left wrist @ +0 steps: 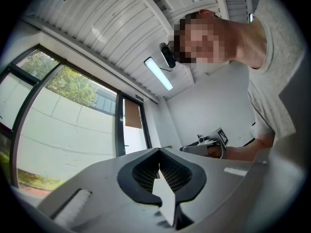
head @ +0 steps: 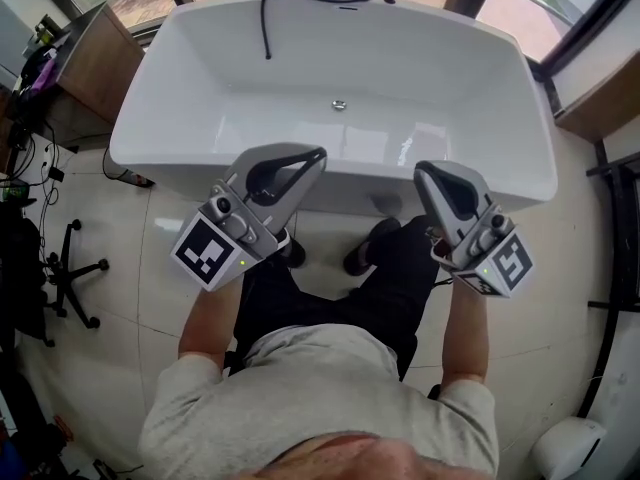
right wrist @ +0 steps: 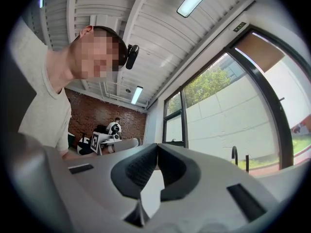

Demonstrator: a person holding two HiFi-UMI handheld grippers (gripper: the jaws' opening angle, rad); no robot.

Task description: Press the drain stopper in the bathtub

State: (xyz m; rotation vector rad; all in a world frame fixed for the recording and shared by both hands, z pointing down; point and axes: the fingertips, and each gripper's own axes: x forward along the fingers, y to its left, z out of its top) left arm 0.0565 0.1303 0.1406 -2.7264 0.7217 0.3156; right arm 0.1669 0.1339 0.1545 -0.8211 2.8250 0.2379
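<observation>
Person [head: 320, 398] holds left claw [head: 316, 154] & right claw [head: 424, 169] over legs [head: 395, 268], both closed tight, empty, nr bathtub [head: 350, 184] front. Drain stopper [head: 339, 104] sits well apart inside, untouched.

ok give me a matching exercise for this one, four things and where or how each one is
Things:
1. drain stopper
2. left gripper
3. black hose
4. chair base

Places or states:
a. on the floor, left of the bathtub
b. shut and empty, by the bathtub's near rim
c. middle of the bathtub floor
d. hanging from the far rim into the bathtub

Pairs: 1-c, 2-b, 3-d, 4-a
</observation>
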